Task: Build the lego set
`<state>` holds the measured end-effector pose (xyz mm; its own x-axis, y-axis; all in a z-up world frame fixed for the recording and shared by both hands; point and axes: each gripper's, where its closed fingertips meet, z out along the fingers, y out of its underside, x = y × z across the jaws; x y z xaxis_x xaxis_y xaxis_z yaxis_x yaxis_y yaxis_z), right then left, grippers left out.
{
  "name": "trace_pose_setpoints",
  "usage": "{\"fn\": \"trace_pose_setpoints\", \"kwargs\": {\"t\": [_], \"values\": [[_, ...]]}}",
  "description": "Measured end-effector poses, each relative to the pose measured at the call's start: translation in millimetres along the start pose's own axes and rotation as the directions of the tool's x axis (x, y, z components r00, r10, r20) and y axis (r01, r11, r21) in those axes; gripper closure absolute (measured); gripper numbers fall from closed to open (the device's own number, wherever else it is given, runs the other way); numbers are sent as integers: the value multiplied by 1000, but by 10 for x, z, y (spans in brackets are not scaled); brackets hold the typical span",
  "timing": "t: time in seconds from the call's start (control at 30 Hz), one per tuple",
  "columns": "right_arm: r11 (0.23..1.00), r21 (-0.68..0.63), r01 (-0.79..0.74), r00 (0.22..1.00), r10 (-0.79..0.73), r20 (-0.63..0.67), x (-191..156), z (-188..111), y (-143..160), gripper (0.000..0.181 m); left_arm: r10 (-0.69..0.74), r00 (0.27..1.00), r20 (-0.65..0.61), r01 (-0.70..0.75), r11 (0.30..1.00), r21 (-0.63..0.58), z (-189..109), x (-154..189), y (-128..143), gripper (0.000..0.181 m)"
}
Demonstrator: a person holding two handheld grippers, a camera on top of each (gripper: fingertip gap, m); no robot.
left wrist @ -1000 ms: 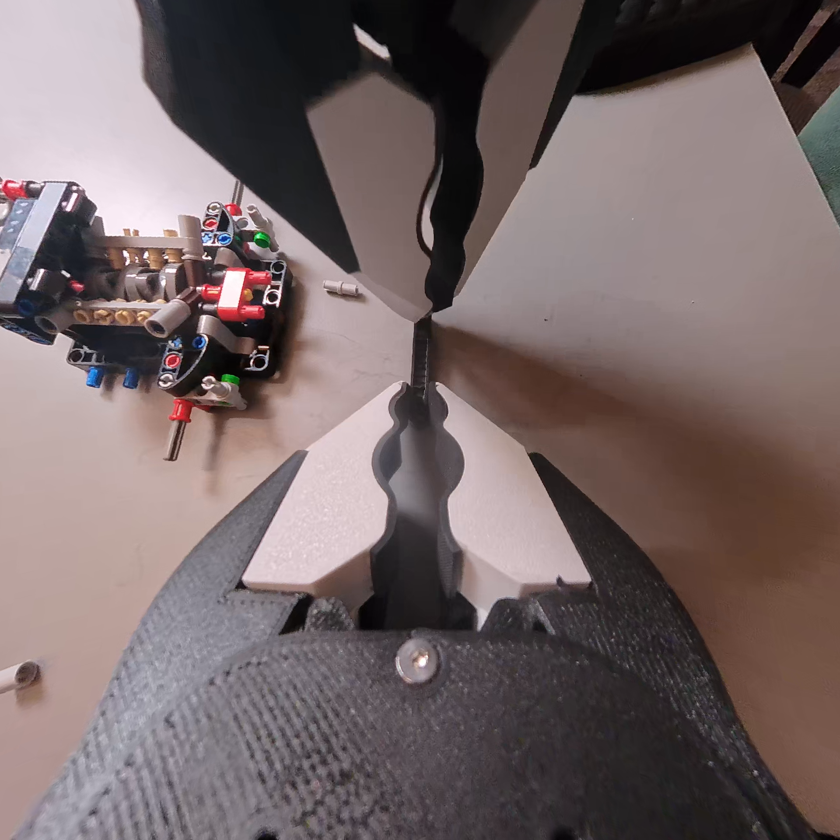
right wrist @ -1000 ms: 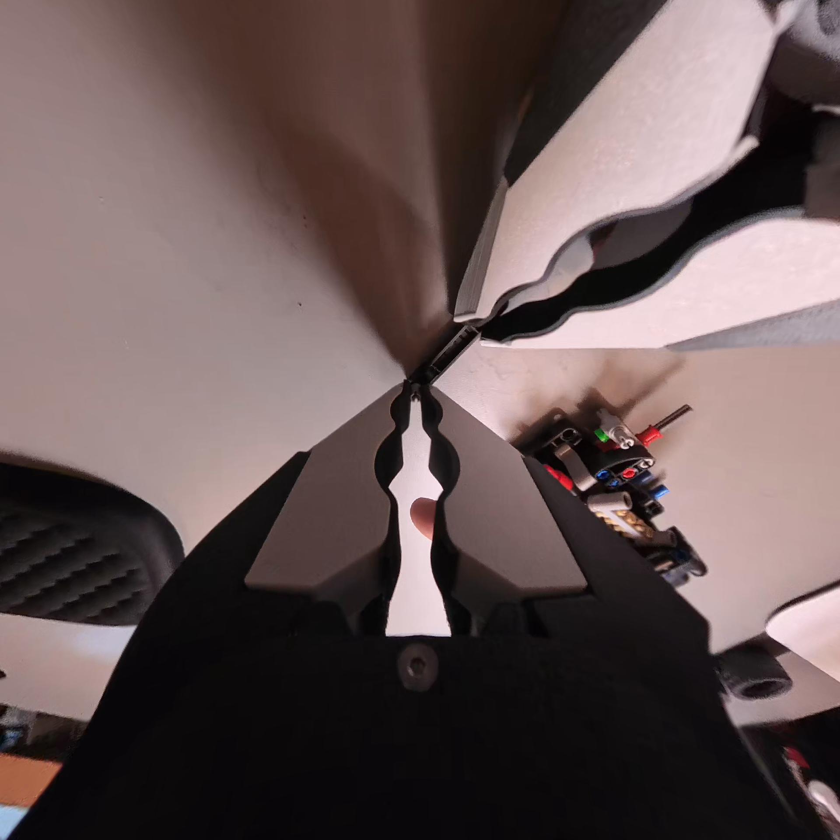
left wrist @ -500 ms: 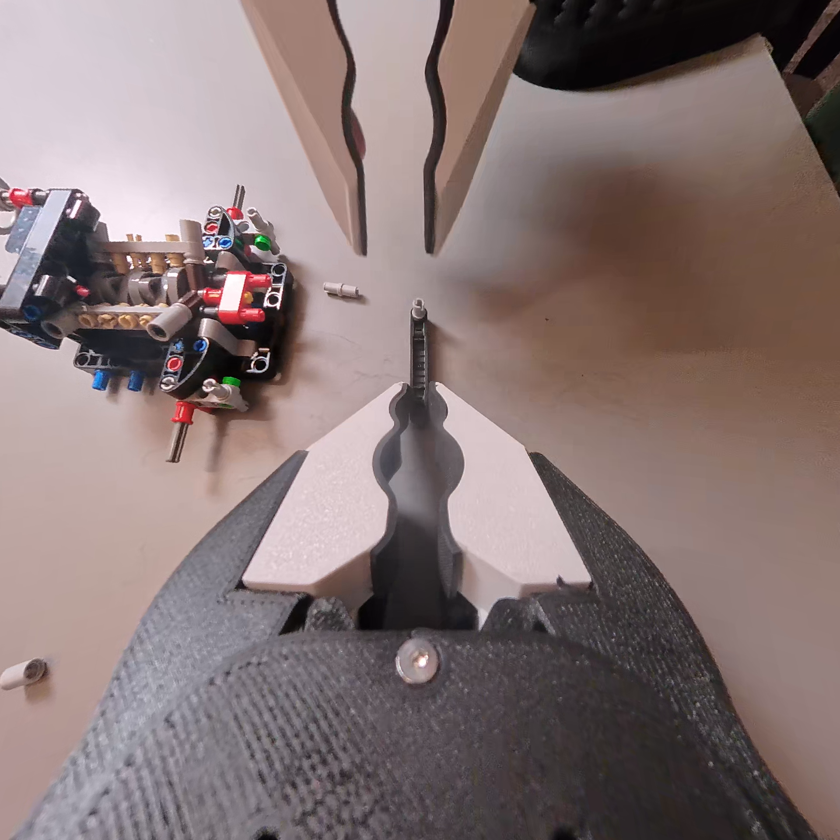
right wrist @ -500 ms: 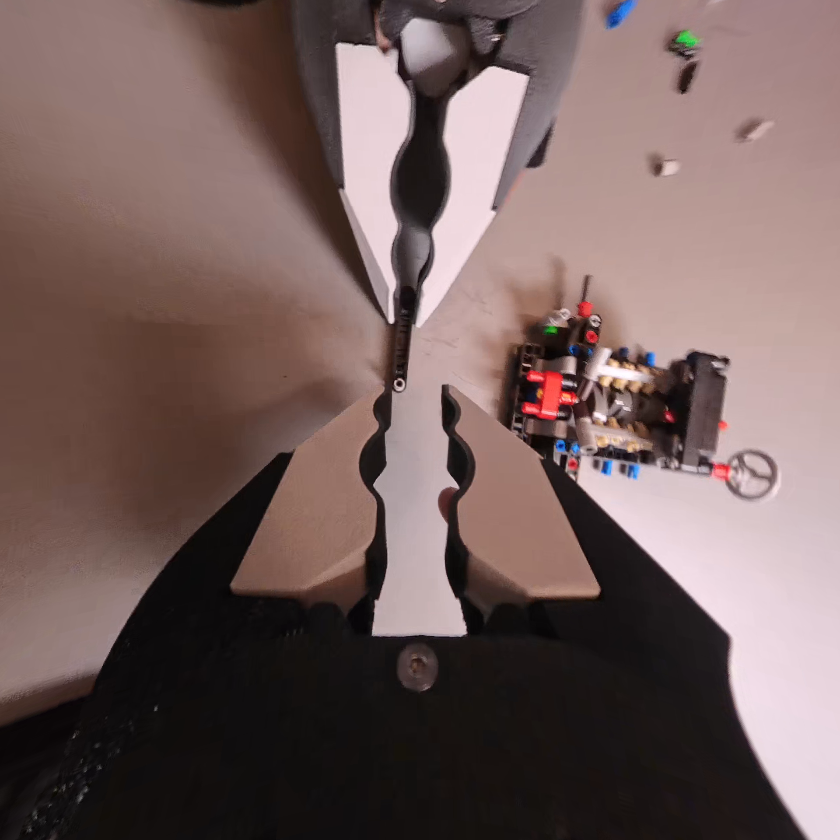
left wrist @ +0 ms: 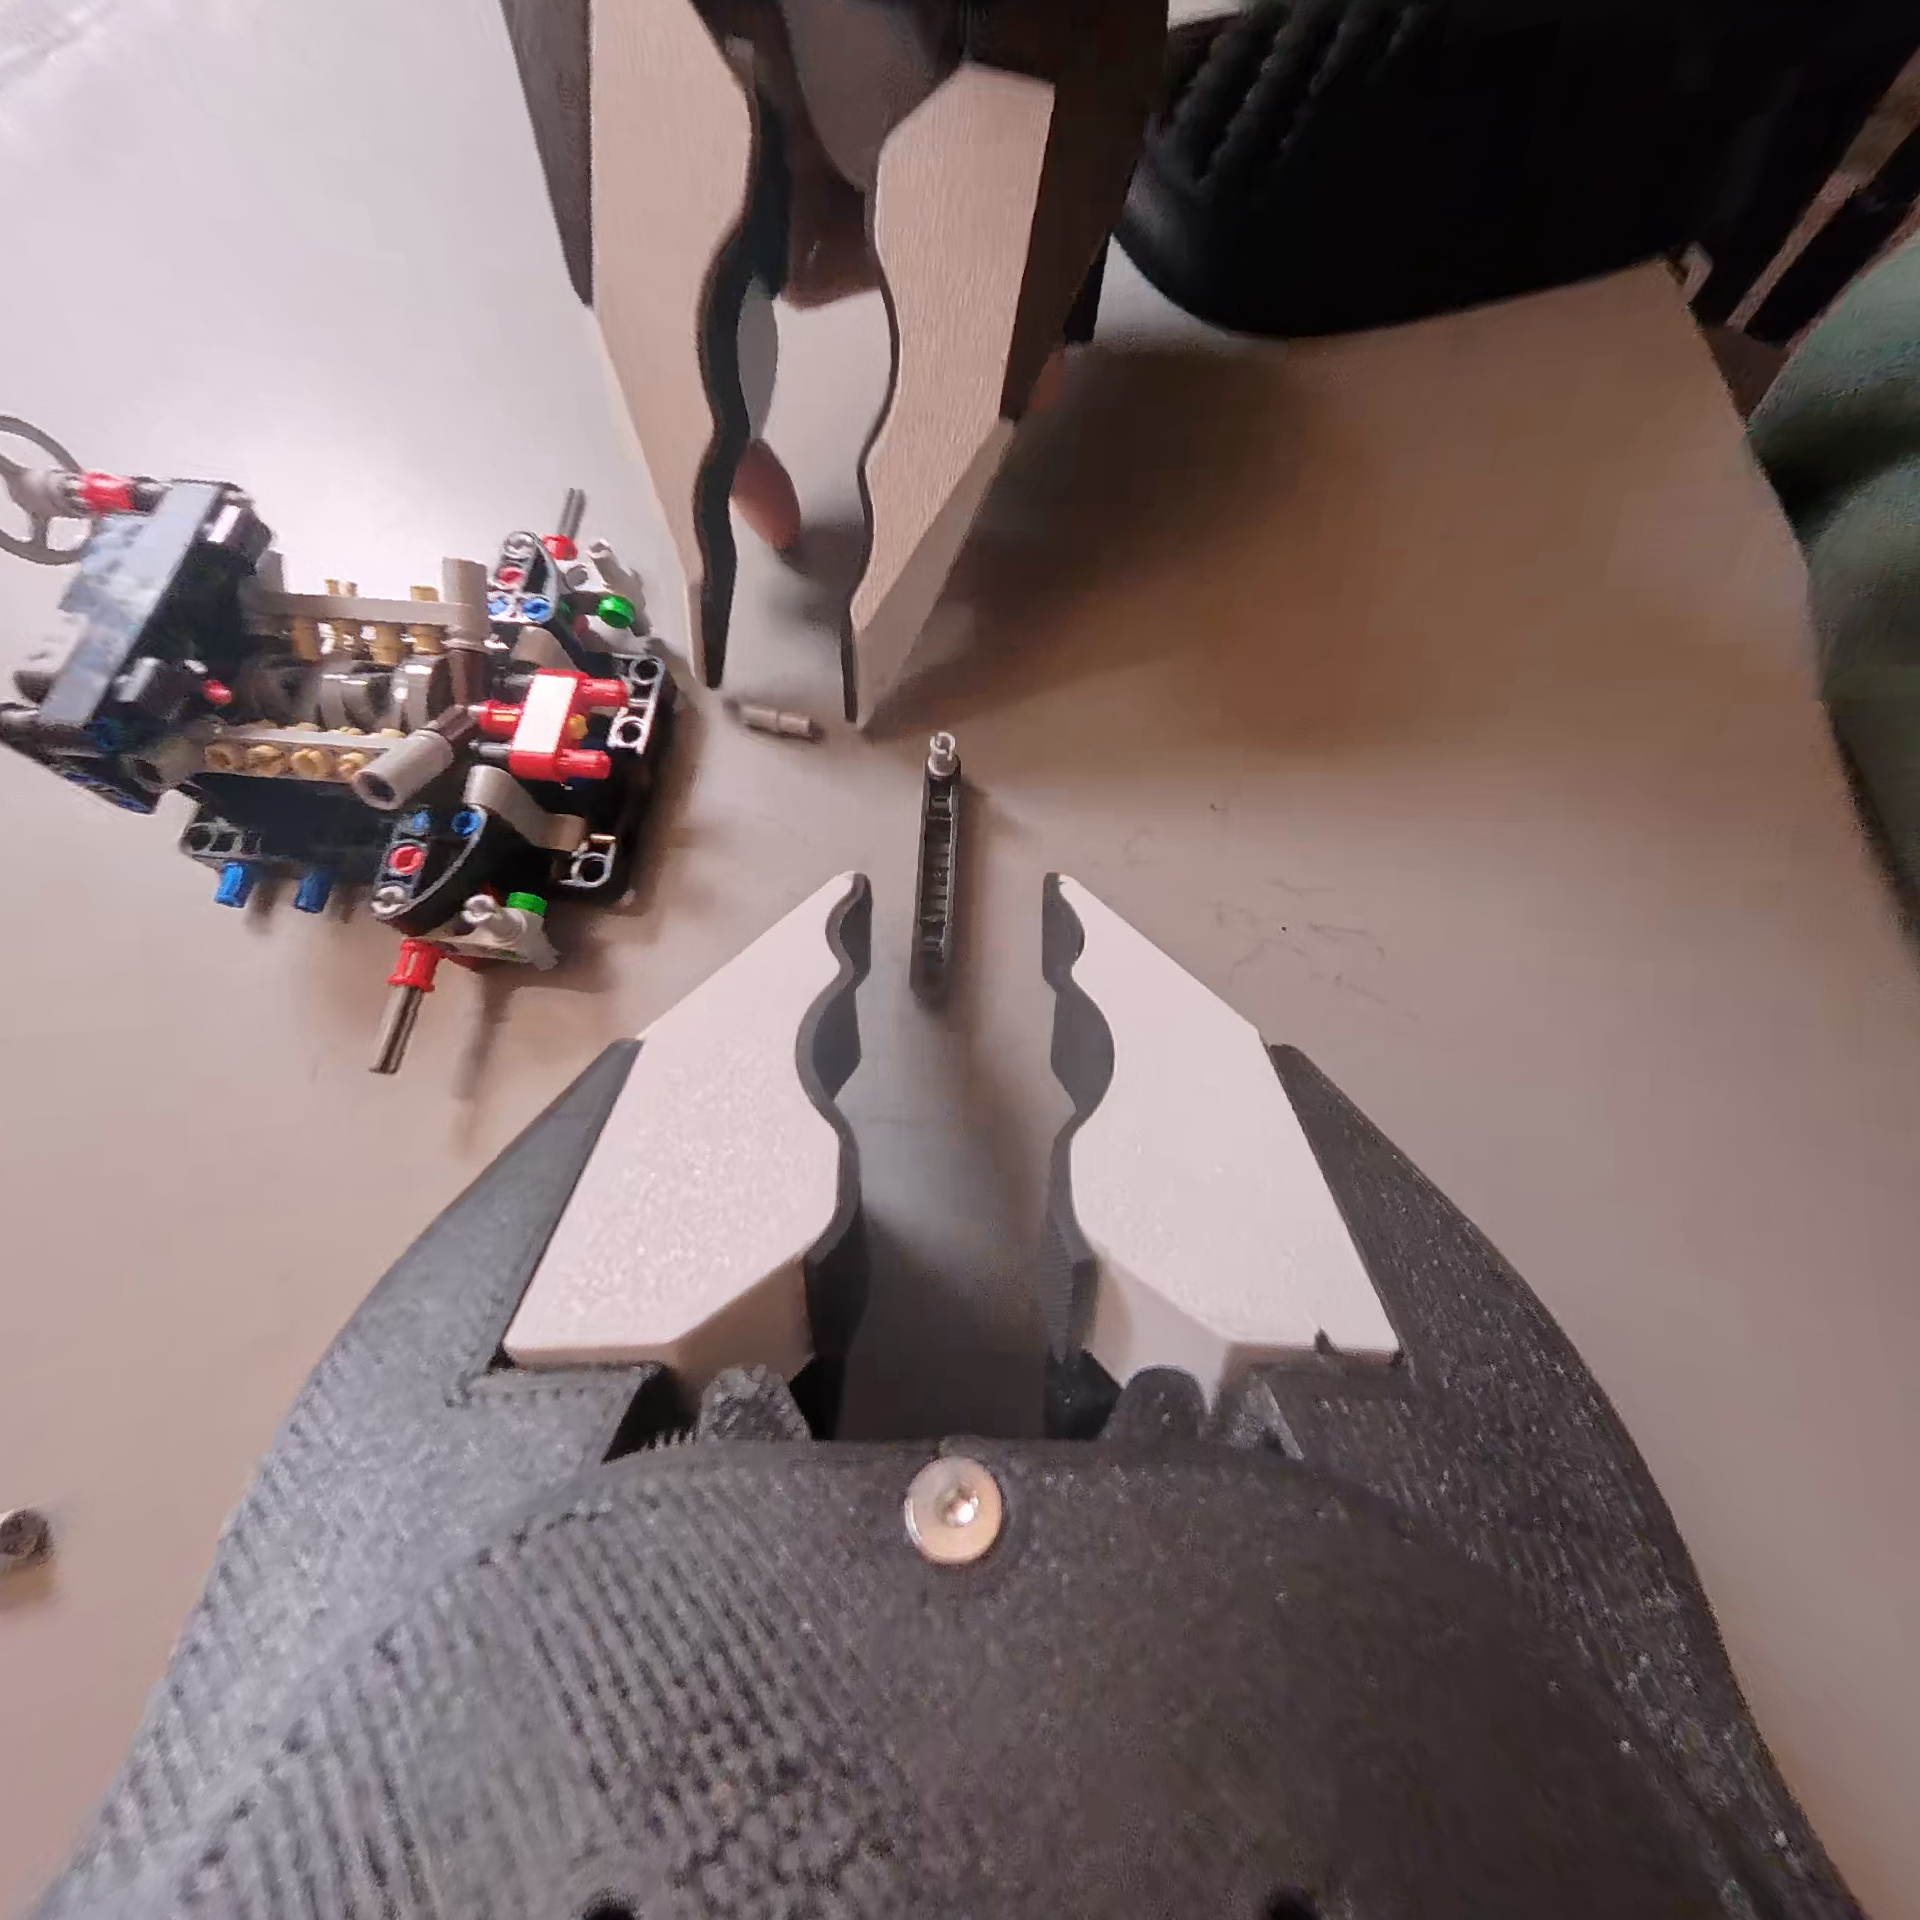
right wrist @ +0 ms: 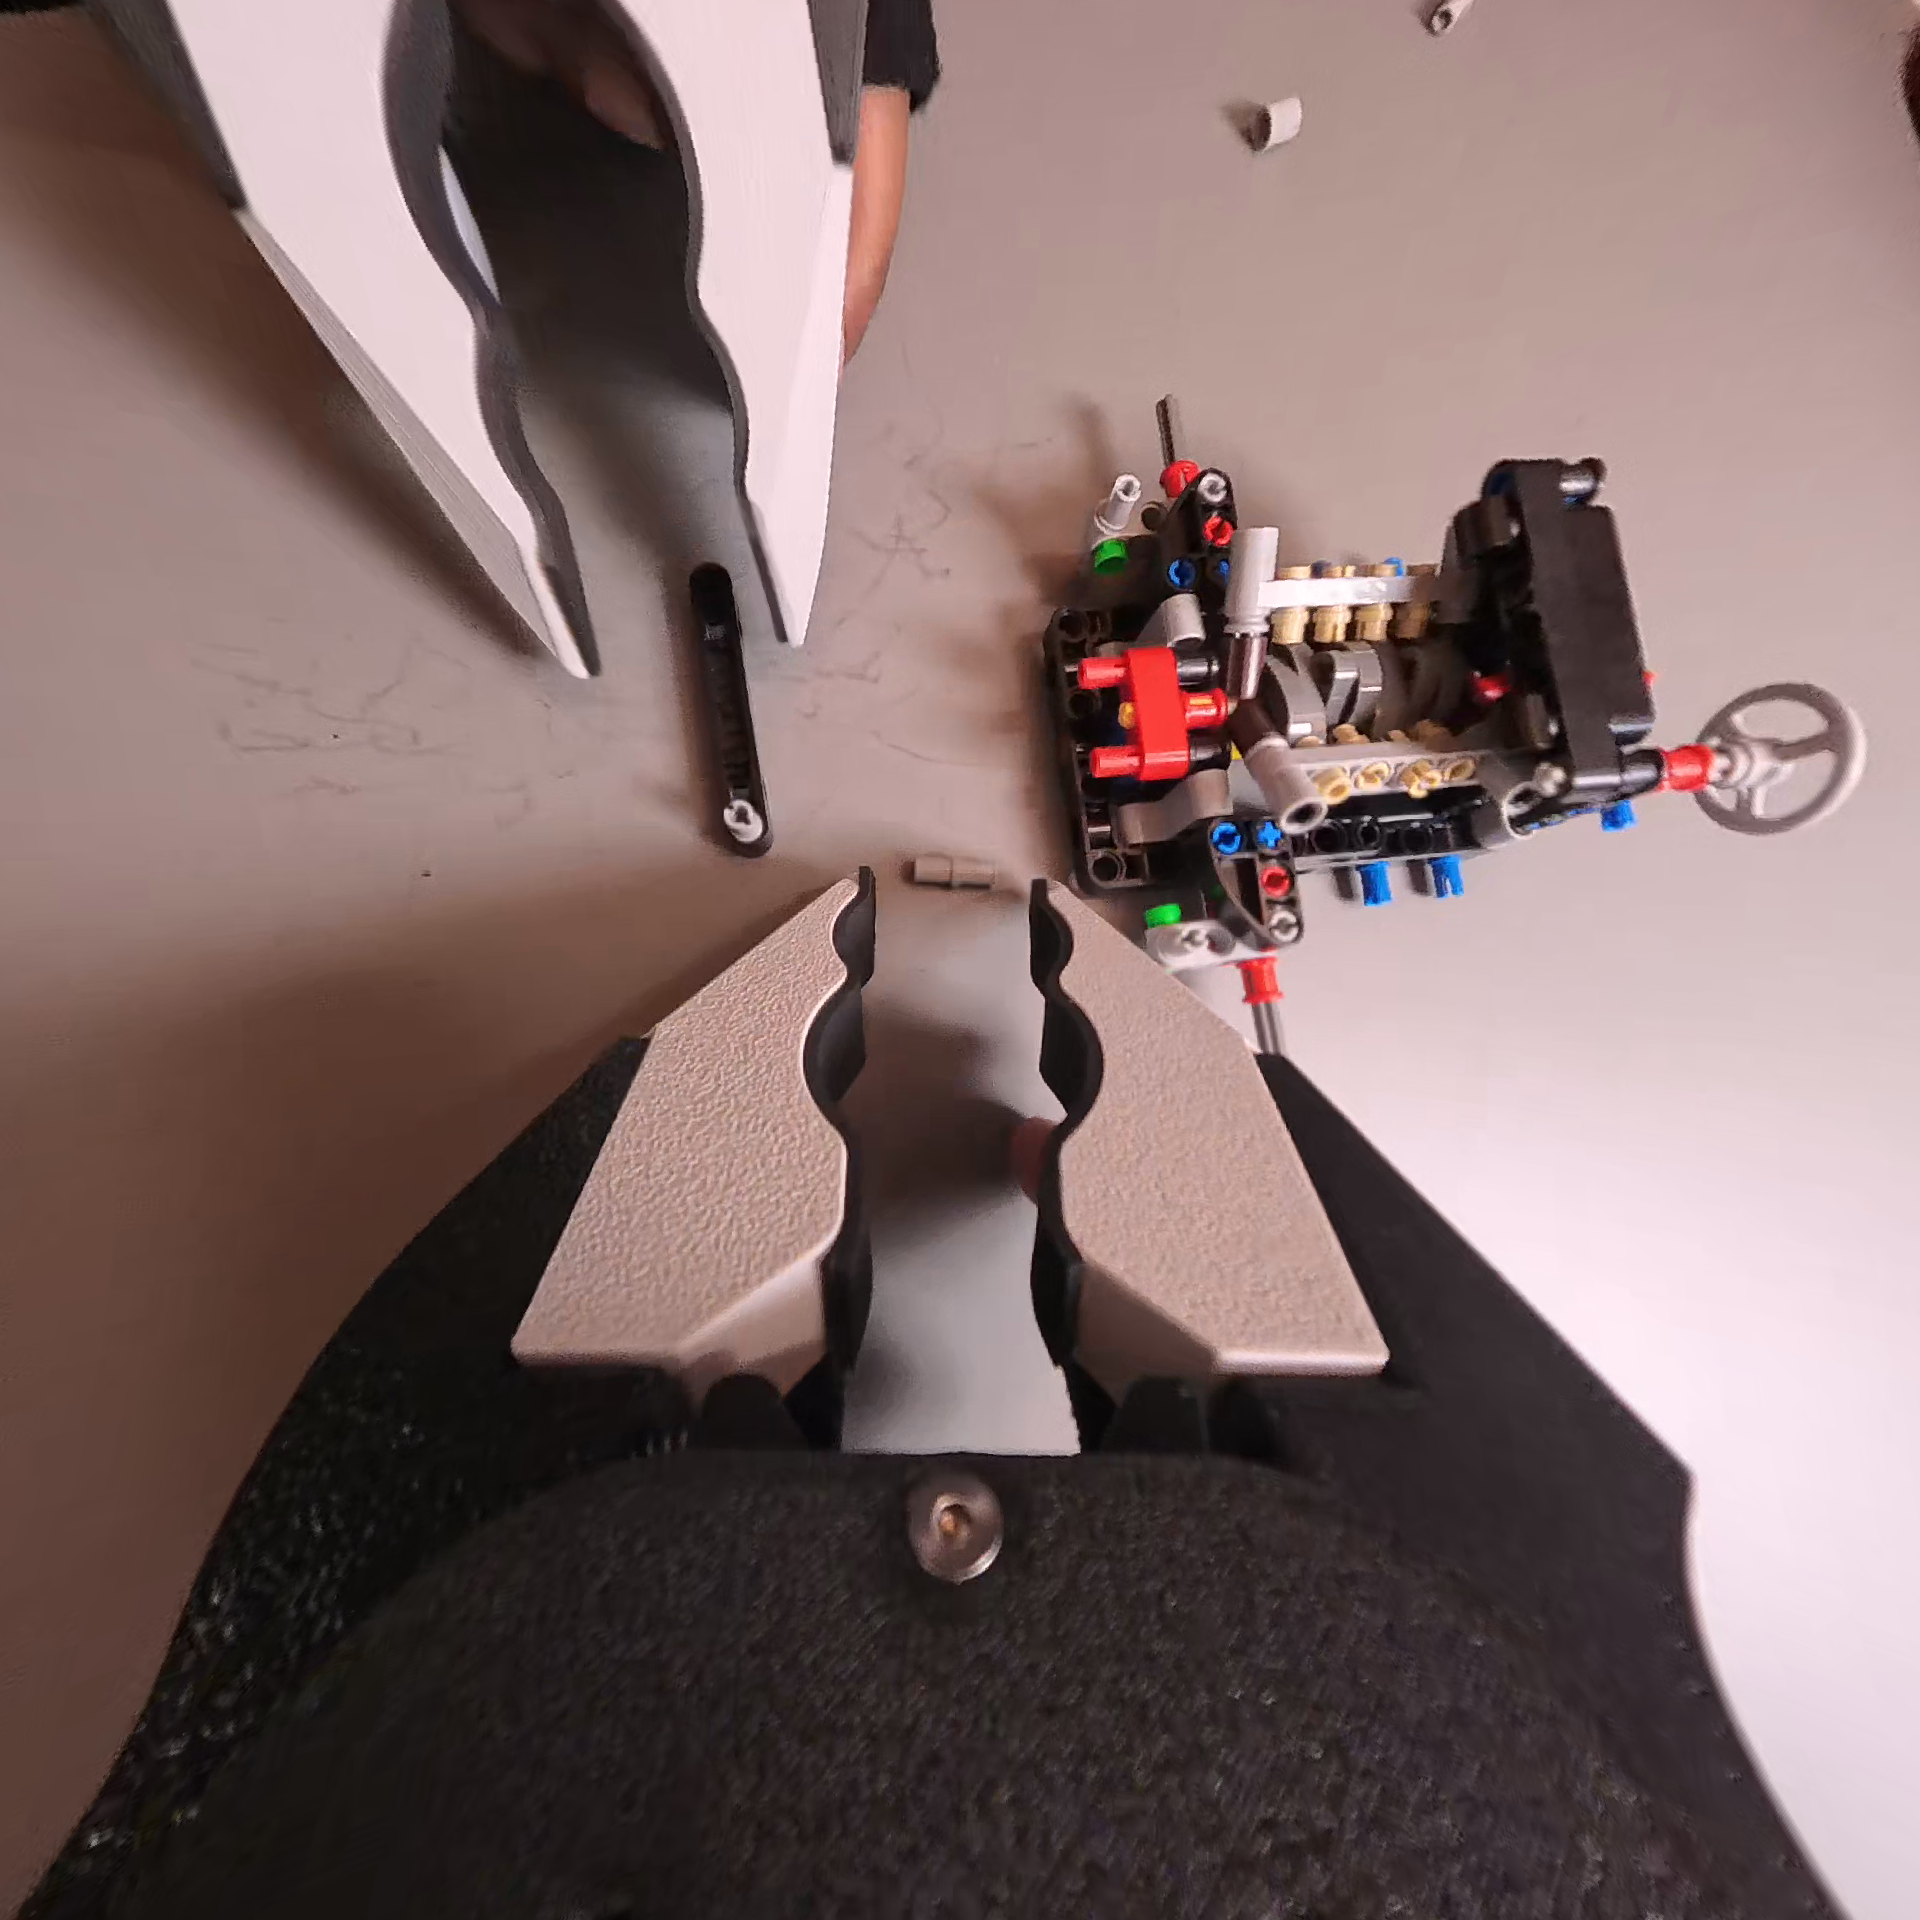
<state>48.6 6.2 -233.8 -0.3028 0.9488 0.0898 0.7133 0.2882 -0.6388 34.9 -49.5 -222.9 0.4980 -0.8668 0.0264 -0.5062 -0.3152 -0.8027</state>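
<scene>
A thin black beam (left wrist: 938,871) with a small grey pin at its far end lies on the table between my two grippers; it also shows in the right wrist view (right wrist: 727,709). My left gripper (left wrist: 951,896) is open, its tips on either side of the beam's near end. My right gripper (right wrist: 948,896) is open and empty, just short of a small grey connector (right wrist: 954,871). The half-built model (left wrist: 343,717) with red, blue and tan parts and a grey steering wheel sits left of the beam, and right of it in the right wrist view (right wrist: 1351,707).
The grey connector (left wrist: 774,719) lies between the model and the right gripper's tips (left wrist: 784,665). A grey sleeve piece (right wrist: 1268,123) lies farther off and another small part (left wrist: 21,1538) at the left edge. A black chair (left wrist: 1455,156) stands beyond the table edge. The gap from one gripper's tips to the other's is roughly 6 cm.
My left gripper has opened and let go of the black beam, which now lies on the table. My right gripper has opened, drawn back from the beam and moved towards the grey connector.
</scene>
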Motion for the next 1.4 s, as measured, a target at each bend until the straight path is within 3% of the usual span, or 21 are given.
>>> {"fn": "trace_pose_setpoints", "kwargs": {"t": [0.03, 0.1, 0.2, 0.27, 0.4, 0.53, 0.67, 0.83, 0.93, 1.13, 1.4], "values": [[1000, -8, 10, 1000, -10, 13, -3, 17, -8, 153, -22, 1000, 8, 22, 999, 27, -32, -16, -35, 148], [999, -27, 39, 999, -38, 26, -8, 39, -13, 166, -97, 995, 33, 93, 992, 86, -98, -82, -92, 149], [996, -14, 88, 996, -88, 14, -9, 46, -37, 166, -257, 966, 3, 253, 953, 169, -176, -135, -153, 153], [992, 74, 101, 995, -99, -31, 6, 1, -157, 167, -362, 932, -12, 356, 908, 220, -214, -212, -191, 158], [919, 292, 266, 958, -216, -190, -138, -279, -589, 167, -525, 833, -173, 551, 763, 337, -317, -261, -398, 160], [818, 272, 506, 842, -400, -362, -321, -359, -752, 167, -549, 746, -378, 662, 671, 333, -382, -113, -561, 166], [762, 231, 605, 771, -488, -411, -411, -364, -802, 167, -530, 727, -436, 670, 686, 284, -353, 27, -576, 175], [752, 236, 615, 763, -492, -419, -420, -376, -798, 167, -518, 742, -426, 654, 698, 292, -344, 29, -575, 177], [767, 304, 565, 809, -445, -383, -442, -396, -817, 167, -493, 750, -442, 640, 711, 293, -369, 62, -592, 178], [793, 435, 427, 904, -382, -191, -607, -466, -817, 160, -421, 742, -522, 591, 778, 214, -381, 304, -575, 178], [798, 415, 438, 893, -441, -94, -814, -392, -731, 166, -398, 721, -567, 550, 826, 120, -318, 502, -488, 178]]}}
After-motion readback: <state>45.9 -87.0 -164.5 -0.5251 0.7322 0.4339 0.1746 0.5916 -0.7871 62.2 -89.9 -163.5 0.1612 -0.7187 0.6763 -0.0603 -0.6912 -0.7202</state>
